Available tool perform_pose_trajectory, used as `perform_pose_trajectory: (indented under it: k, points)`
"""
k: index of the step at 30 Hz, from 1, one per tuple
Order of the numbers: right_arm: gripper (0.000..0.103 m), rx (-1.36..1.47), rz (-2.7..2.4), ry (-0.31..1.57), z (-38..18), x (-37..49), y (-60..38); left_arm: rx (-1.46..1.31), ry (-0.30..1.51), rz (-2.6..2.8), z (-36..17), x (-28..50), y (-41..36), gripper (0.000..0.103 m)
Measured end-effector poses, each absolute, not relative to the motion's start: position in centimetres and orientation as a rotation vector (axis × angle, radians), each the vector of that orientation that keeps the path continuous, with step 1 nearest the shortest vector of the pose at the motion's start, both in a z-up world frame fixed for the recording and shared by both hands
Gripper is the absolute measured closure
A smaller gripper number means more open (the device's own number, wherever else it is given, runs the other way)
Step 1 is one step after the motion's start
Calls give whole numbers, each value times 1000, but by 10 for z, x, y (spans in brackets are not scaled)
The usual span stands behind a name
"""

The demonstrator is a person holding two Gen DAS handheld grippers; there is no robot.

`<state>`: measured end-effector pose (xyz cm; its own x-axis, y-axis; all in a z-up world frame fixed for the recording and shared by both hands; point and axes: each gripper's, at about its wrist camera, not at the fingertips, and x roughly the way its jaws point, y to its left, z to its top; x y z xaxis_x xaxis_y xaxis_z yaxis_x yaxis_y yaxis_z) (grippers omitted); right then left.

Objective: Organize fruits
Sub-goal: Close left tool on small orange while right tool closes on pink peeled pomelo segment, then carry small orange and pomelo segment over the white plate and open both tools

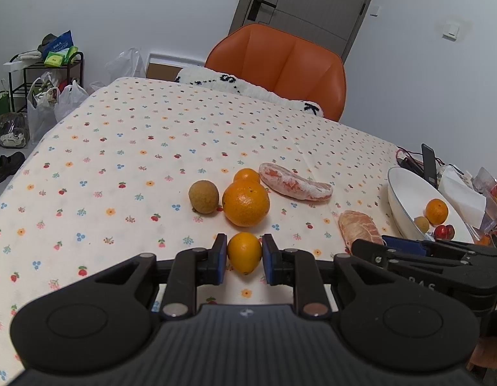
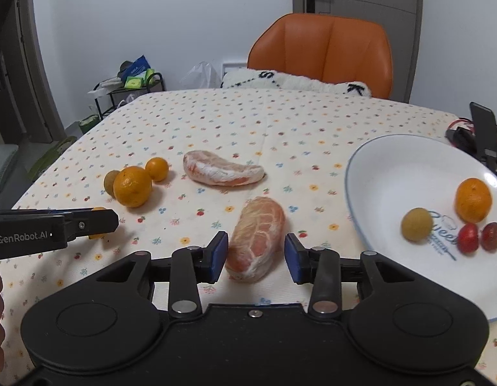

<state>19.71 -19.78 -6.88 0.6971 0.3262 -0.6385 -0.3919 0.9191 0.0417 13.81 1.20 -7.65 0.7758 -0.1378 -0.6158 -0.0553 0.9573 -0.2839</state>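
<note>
My left gripper (image 1: 245, 259) is shut on a small orange (image 1: 244, 252), low over the flowered tablecloth. Just beyond it lie a large orange (image 1: 245, 202), a brown round fruit (image 1: 204, 197), another small orange (image 1: 246, 175) and a peeled pomelo segment (image 1: 295, 186). My right gripper (image 2: 256, 257) is open, its jaws on either side of a second pomelo segment (image 2: 256, 234) that lies on the cloth. To its right, a white plate (image 2: 354, 173) holds an orange (image 2: 473, 199), a brown fruit (image 2: 416, 229) and two red fruits (image 2: 467, 238).
An orange chair (image 2: 325, 51) with a white cushion (image 2: 293, 80) stands at the table's far side. A dark phone (image 2: 484, 132) stands upright behind the plate, beside cables. A rack with bags (image 1: 45, 74) is on the floor at the far left.
</note>
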Motion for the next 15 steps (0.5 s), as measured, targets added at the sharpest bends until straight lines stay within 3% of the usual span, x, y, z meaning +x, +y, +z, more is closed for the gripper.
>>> perform_pose_trajectory:
  k: [9,11,15]
  points:
    - [62,-154,390,664,-74,202,-182,-312,681,-36,-77,138,20,82]
    - [69,-165,407,657,-74,200,-179,-313,681,-36,-77,138,20,82]
    - [71,-153,437,657,-73,198,-182,-303,678,-38,-74,136,18,82]
